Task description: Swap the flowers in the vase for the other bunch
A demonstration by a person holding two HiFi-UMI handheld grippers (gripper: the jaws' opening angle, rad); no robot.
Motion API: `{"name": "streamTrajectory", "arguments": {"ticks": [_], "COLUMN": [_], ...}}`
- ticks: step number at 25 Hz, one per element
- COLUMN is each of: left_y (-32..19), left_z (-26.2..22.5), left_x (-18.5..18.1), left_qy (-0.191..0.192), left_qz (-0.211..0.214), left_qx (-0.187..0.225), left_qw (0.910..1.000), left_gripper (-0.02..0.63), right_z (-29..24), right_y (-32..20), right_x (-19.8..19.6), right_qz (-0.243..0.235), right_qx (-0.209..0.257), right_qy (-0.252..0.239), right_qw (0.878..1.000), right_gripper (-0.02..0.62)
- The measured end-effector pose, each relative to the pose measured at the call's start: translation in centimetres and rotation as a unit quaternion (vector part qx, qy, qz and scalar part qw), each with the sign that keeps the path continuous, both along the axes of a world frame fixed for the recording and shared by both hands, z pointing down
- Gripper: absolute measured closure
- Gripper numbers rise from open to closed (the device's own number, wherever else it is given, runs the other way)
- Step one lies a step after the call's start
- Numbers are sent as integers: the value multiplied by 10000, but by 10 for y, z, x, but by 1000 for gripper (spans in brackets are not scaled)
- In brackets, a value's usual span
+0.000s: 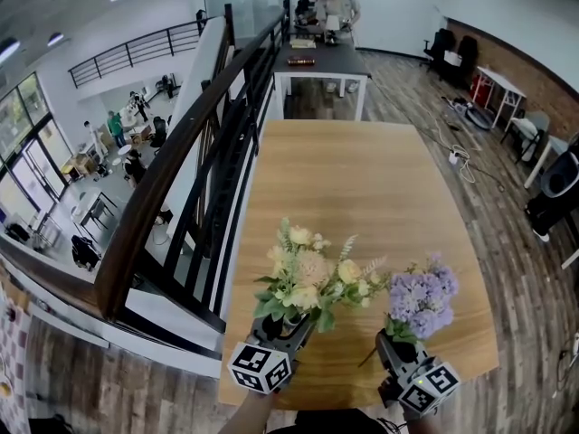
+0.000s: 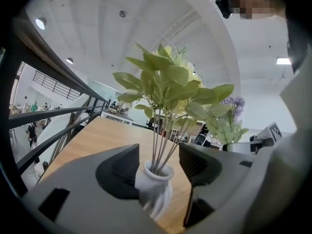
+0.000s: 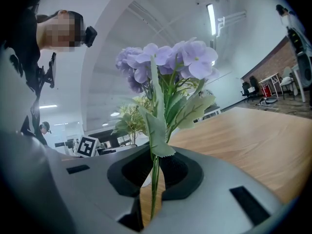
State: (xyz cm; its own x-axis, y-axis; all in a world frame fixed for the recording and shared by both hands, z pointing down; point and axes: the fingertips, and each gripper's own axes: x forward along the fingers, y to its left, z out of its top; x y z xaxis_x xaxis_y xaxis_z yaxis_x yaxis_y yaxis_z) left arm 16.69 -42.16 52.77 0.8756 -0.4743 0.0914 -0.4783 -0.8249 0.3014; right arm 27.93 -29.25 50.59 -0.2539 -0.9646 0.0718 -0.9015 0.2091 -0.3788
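Note:
A small white vase (image 2: 155, 184) with a cream and yellow bunch (image 1: 308, 277) in it stands between the jaws of my left gripper (image 2: 158, 162), near the wooden table's (image 1: 362, 179) front edge. The jaws stand wide; a gap shows between the vase's rim and the right pad, so nothing is pressed. In the head view the flowers hide the vase and the left gripper (image 1: 282, 331) sits just below them. My right gripper (image 3: 155, 167) is shut on the thin green stems of a purple bunch (image 3: 168, 62), held upright to the right of the vase (image 1: 423, 297).
A dark stair railing (image 1: 194, 152) runs along the table's left side, with a drop to a lower floor beyond it. A darker table (image 1: 321, 61) with people at it stands past the far end. Cables and chairs lie on the floor at right.

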Motion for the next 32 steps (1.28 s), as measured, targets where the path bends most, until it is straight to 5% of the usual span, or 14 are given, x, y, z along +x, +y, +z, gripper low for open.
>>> {"name": "streamTrajectory", "arguments": {"ticks": [11, 32], "left_y": [-2, -5], "left_z": [-6, -68], "left_x": [-6, -27], "left_qy": [18, 330], "left_qz": [-222, -399], "left_qx": [242, 732], "left_qw": [9995, 9960], "left_gripper": [468, 548], "right_z": [-2, -13], "right_y": [-6, -5], "right_x": [-5, -26], "right_qz": [-68, -274], "right_qx": [171, -148], "right_qy": [-143, 0], "right_qw": [9997, 9995], "right_gripper": [541, 541]}}
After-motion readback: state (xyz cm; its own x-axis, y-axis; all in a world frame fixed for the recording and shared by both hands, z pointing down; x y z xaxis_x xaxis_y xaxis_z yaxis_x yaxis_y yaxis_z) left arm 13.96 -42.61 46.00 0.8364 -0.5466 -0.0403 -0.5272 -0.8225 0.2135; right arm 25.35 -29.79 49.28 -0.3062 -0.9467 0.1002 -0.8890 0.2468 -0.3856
